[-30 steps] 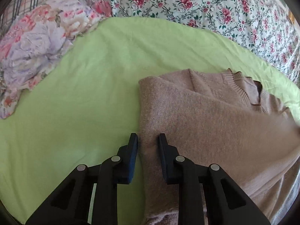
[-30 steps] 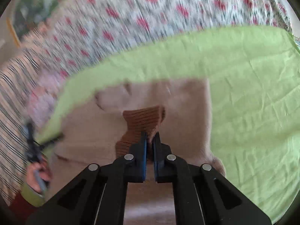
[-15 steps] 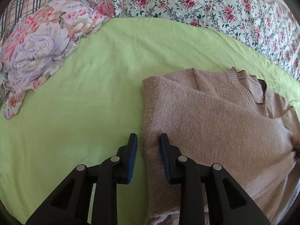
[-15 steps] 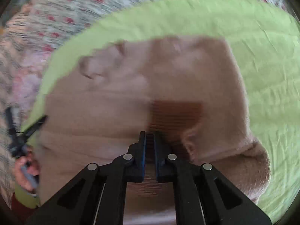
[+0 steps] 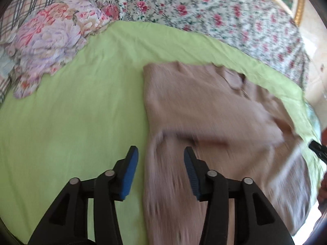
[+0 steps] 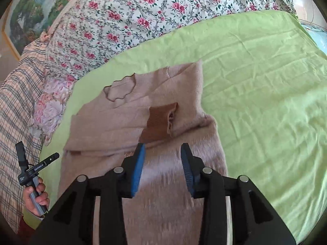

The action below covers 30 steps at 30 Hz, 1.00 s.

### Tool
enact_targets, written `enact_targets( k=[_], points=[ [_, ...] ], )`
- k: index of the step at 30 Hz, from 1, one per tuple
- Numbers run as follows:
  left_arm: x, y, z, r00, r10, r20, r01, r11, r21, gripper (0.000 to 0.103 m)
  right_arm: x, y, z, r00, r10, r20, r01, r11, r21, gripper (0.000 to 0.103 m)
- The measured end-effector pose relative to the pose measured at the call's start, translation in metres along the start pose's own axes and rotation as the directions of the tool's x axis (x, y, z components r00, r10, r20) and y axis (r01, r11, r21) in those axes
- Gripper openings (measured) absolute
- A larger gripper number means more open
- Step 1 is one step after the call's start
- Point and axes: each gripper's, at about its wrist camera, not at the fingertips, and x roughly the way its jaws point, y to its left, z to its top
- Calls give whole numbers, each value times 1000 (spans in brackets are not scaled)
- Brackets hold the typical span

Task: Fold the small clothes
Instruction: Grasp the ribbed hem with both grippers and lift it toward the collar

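Note:
A small tan knit sweater (image 6: 143,118) lies flat on a green sheet (image 6: 255,102), both sleeves folded in across the body. A darker brown ribbed cuff (image 6: 159,122) rests on its middle. My right gripper (image 6: 162,155) is open and empty, just above the sweater, near the cuff. In the left wrist view the sweater (image 5: 204,112) is blurred; my left gripper (image 5: 160,155) is open and empty over its left edge. The left gripper also shows at the left of the right wrist view (image 6: 36,163), held in a hand.
A crumpled floral garment (image 5: 51,40) lies at the sheet's far left. A rose-print bedspread (image 6: 143,16) lies beyond the sheet, with a plaid fabric (image 6: 16,102) on the left. A framed picture (image 6: 40,6) hangs behind.
My right gripper let go of the brown cuff, opened and pulled back; the sleeve now lies across the sweater. My left gripper opened wider and drew back a little.

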Motion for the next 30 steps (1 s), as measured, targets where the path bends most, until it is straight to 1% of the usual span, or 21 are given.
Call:
enact_targets(
  k=[1, 2, 5, 9, 12, 14, 16, 18, 19, 20, 21, 23, 25, 26, 28, 30],
  points=[
    [-9, 1, -13, 1000, -13, -12, 13, 1000, 2, 55, -2, 2, -6, 1000, 7, -1, -7, 1000, -5, 38],
    [-18, 3, -27, 999, -32, -26, 32, 999, -2, 57, -8, 1, -13, 1000, 21, -5, -21, 1000, -14, 38],
    [-34, 7, -61, 994, -84, -74, 83, 996, -14, 58, -20, -3, -29, 999, 52, -14, -52, 998, -33, 39],
    [-50, 8, -110, 979, -137, -153, 138, 990, -2, 62, -36, -13, -49, 993, 111, -25, -112, 993, -32, 39],
    [-62, 3, -150, 955, -212, -207, 221, 975, 20, 66, -48, -21, -65, 986, 160, -44, -162, 986, -33, 39],
    [-67, -1, -167, 941, -253, -226, 267, 963, 36, 68, -58, -26, -78, 982, 180, -64, -183, 982, -48, 39],
    [-69, -8, -186, 917, -309, -254, 329, 944, 38, 69, -67, -32, -91, 978, 186, -93, -193, 979, -66, 39],
    [-70, -17, -199, 897, -352, -268, 380, 923, 56, 69, -77, -40, -104, 974, 188, -124, -199, 977, -80, 39],
    [-70, -20, -202, 897, -353, -266, 383, 921, 71, 69, -82, -44, -111, 971, 191, -140, -204, 976, -82, 40],
    [-70, -22, -204, 901, -348, -258, 381, 920, 87, 69, -86, -48, -116, 969, 193, -154, -208, 975, -83, 41],
    [-69, -23, -203, 899, -355, -256, 388, 917, 91, 69, -92, -54, -125, 967, 188, -172, -205, 975, -88, 43],
    [-70, -21, -204, 886, -391, -250, 423, 902, 88, 69, -97, -61, -135, 963, 182, -198, -204, 975, -94, 44],
    [-70, -21, -201, 874, -414, -253, 447, 890, 89, 69, -100, -66, -148, 951, 198, -236, -225, 970, -94, 44],
    [-71, -22, -202, 866, -430, -256, 465, 880, 97, 69, -100, -67, -154, 945, 211, -252, -241, 966, -97, 44],
    [-70, -24, -203, 859, -439, -266, 480, 870, 115, 68, -97, -64, -162, 934, 236, -270, -273, 956, -109, 44],
    [-68, -26, -204, 858, -436, -273, 482, 866, 131, 68, -90, -58, -165, 922, 268, -279, -308, 945, -110, 44]
  ],
)
